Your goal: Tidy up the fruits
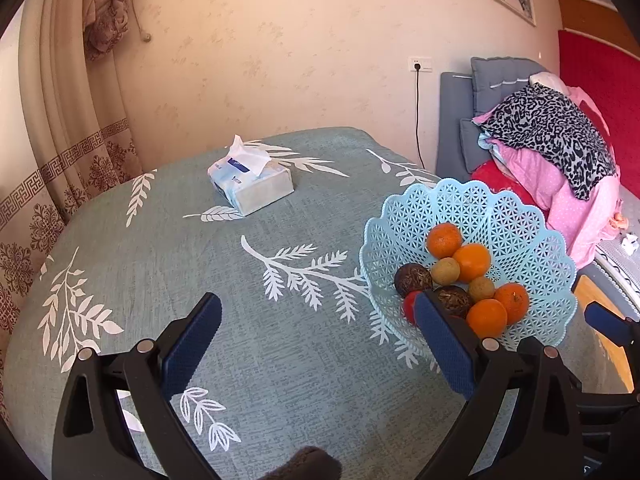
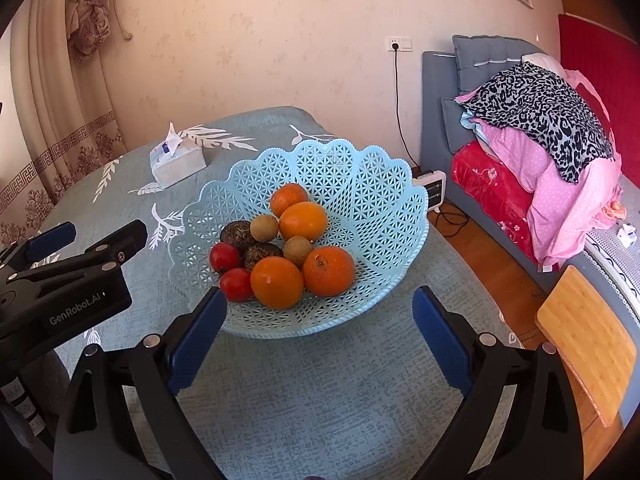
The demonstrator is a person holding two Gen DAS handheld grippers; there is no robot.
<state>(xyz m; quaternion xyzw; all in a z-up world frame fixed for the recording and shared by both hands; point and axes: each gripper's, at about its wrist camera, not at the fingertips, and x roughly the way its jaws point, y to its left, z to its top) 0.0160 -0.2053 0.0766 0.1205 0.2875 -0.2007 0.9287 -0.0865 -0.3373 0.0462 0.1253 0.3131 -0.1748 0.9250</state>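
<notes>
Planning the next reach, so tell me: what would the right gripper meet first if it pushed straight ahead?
Probably the near rim of the blue basket, then the front oranges. The right gripper is open and centred on it; depth is uncertain.

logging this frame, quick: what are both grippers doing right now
Left gripper: open, holding nothing, above the tablecloth beside the basket.
Right gripper: open, holding nothing, in front of the basket.

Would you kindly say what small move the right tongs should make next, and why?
Probably ease the right tongs forward over the basket toward the nearest orange: the jaws are open and empty, and the fruit is piled together unsorted.
</notes>
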